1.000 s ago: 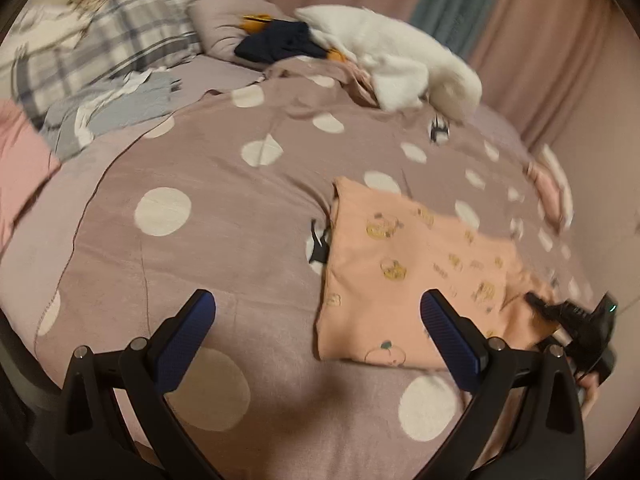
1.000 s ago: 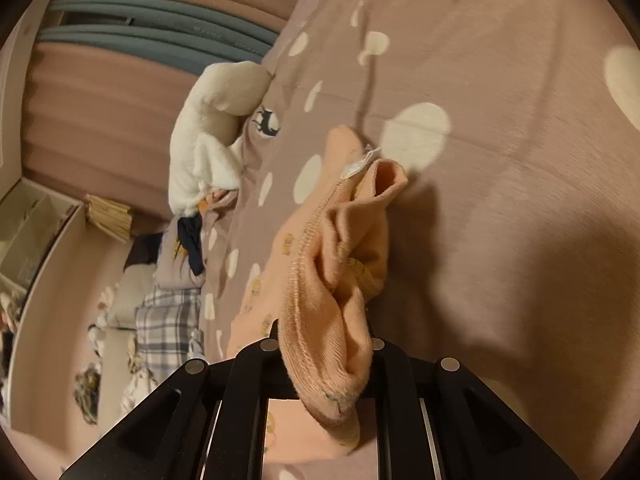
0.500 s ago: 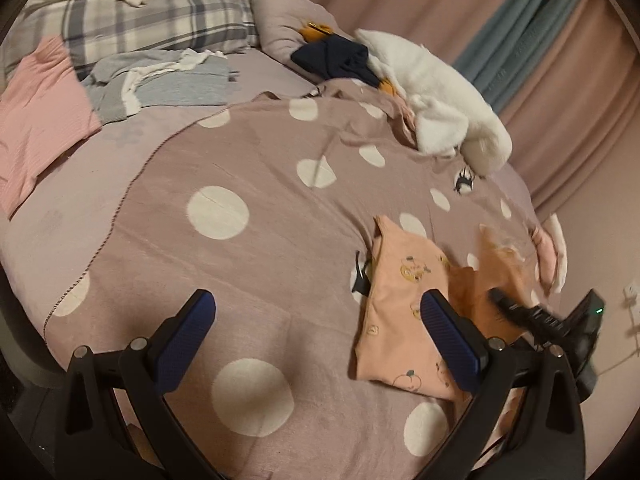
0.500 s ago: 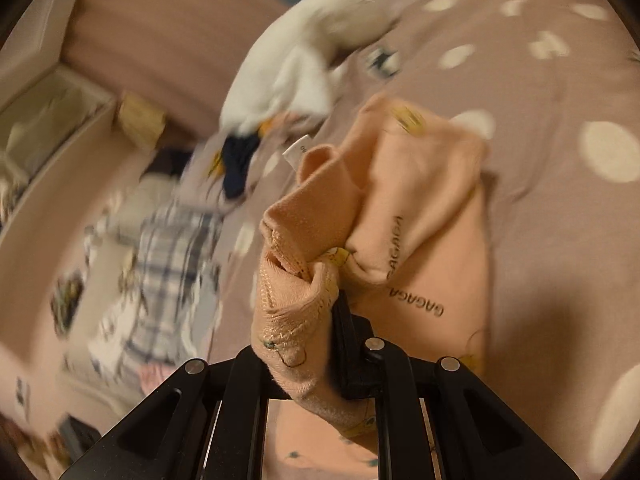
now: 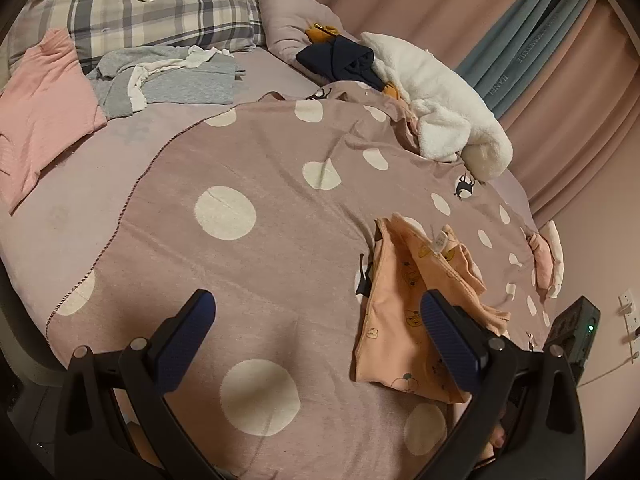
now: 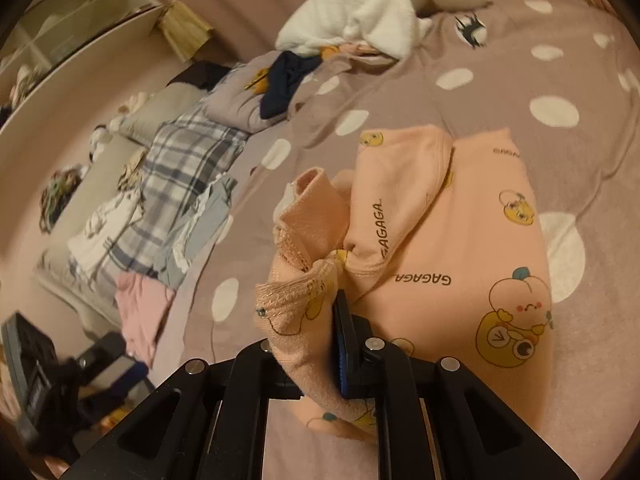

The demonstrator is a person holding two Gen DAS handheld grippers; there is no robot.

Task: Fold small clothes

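Note:
A small peach garment (image 5: 404, 320) with cartoon prints lies on the polka-dot blanket (image 5: 248, 248), partly folded over itself. My right gripper (image 6: 320, 320) is shut on a bunched edge of the peach garment (image 6: 472, 240) and holds it just above the rest of the cloth. My left gripper (image 5: 316, 336) is open and empty, hovering over the blanket, its right finger over the garment's left part. The right gripper's body shows at the right edge of the left wrist view (image 5: 572, 332).
A white fleece garment (image 5: 440, 96) and a navy one (image 5: 340, 60) lie at the far side. Grey clothes (image 5: 168, 80), a pink top (image 5: 40, 96) and a plaid pillow (image 5: 160, 12) lie at the far left. Curtains (image 5: 560, 60) hang behind the bed.
My right gripper has carried the garment's edge up and over, laying it across the rest of the cloth. My left gripper has pulled back and higher, still open.

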